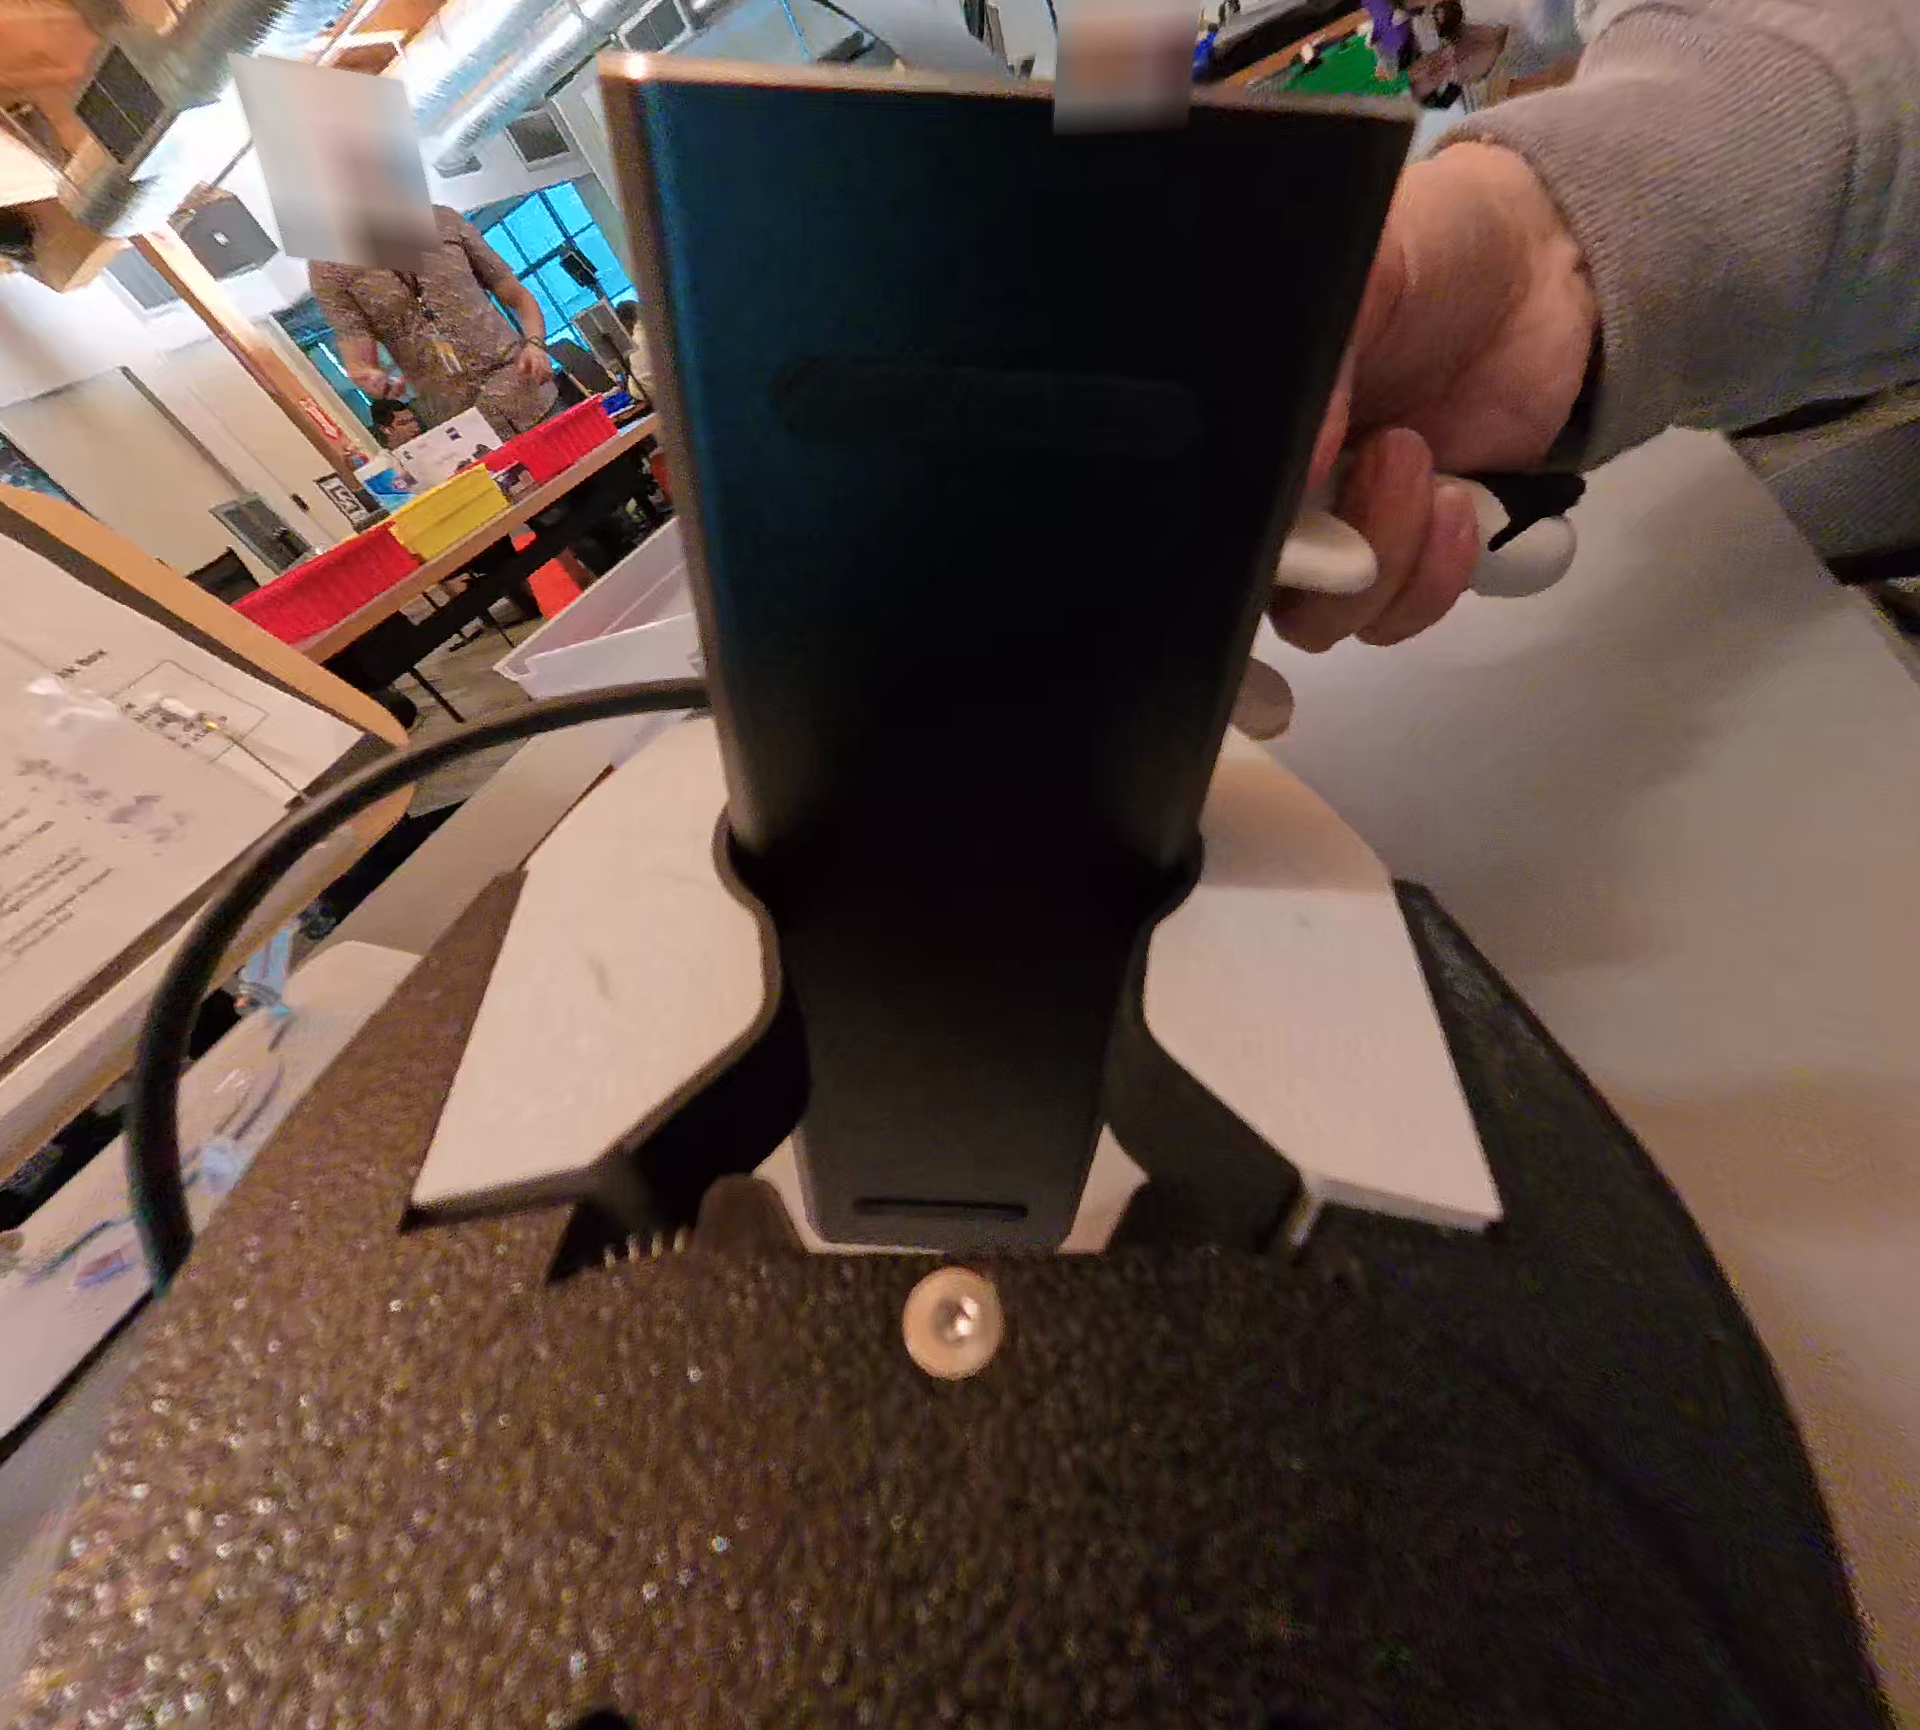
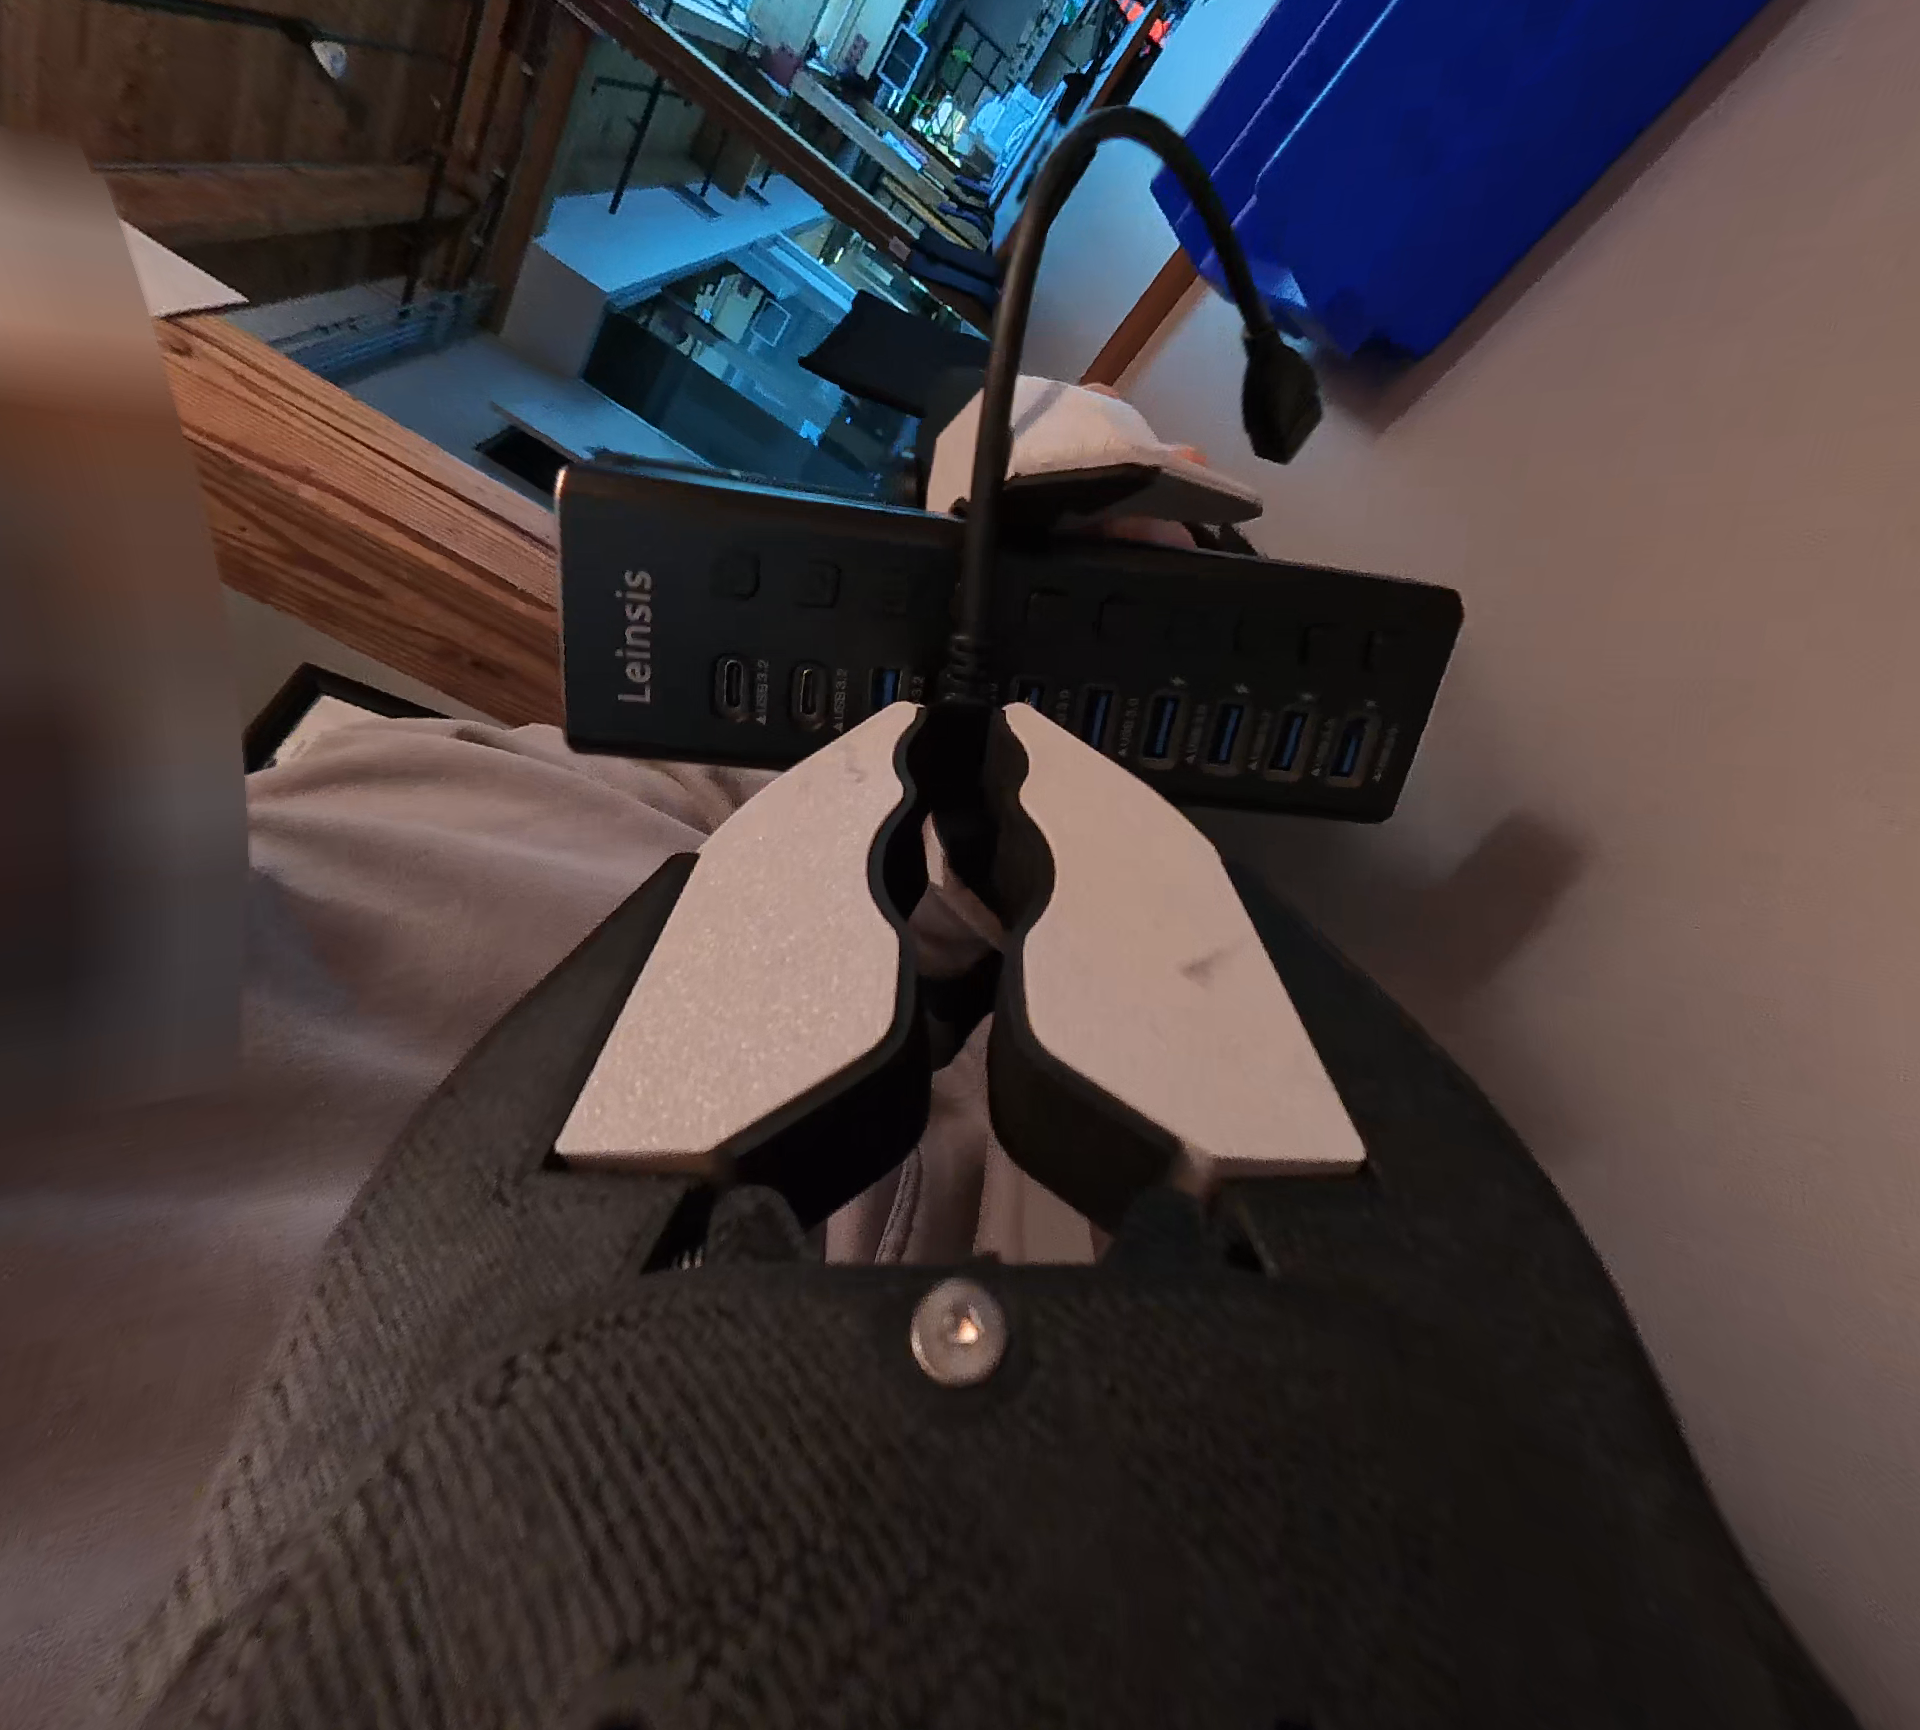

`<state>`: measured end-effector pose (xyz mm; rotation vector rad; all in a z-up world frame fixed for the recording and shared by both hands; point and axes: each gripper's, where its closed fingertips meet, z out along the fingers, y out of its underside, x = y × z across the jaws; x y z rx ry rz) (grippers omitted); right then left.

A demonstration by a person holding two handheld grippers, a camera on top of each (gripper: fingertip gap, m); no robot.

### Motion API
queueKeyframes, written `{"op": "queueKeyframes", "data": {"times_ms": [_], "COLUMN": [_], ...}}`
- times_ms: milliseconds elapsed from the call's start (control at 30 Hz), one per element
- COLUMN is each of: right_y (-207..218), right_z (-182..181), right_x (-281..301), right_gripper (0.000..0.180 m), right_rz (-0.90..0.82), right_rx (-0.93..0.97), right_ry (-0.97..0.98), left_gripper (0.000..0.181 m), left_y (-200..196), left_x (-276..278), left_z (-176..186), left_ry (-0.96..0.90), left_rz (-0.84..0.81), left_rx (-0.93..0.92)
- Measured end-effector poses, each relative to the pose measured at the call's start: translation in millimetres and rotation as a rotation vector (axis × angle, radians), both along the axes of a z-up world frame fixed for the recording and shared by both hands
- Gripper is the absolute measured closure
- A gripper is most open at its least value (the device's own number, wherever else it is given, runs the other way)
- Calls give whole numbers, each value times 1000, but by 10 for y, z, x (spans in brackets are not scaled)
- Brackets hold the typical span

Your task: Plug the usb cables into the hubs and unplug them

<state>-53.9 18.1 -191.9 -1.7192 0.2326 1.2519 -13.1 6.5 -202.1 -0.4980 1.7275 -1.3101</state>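
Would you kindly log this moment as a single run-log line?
left claw: shut on USB hub | right claw: shut on cable plug, at hub's port row | cable's far end: free

Left wrist view: hub fills centre, its underside towards us; we cannot see its ports. Cable runs behind hub at 9 o'clock, its far end hidden. Hand at 3 o'clock partly covered by hub; right tongs beyond it hidden.

Right wrist view: plug buried between right tongs; we cannot tell whether it is seated in port. Left tongs mostly behind hub. Blue bin cut off at 1 o'clock.
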Motion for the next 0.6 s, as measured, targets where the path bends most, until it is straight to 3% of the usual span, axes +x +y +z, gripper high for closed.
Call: {"op": "queueKeyframes", "data": {"times_ms": [67,133,233,400,600], "right_y": [-8,-198,-360,-783,-1601], "right_z": [54,100,162,815,935], "right_x": [143,865,1008,1542,2234], "right_gripper": [169,171,170,171,171], "right_rz": [-64,-312,-310,-369,-415], "right_rx": [8,19,27,120,62], "right_ry": [24,-14,-233,-405,-493], "left_gripper": [108,108,108,109,109], "left_y": [5,329,741,564,547], "left_x": [-27,-137,-192,-167,-151], "left_z": [44,246,491,318,274], "left_ry": [-7,-70,-124,-83,-58], "left_rz": [-17,4,20,-1,-23], "left_rx": [-30,-158,-348,-220,-236]}}
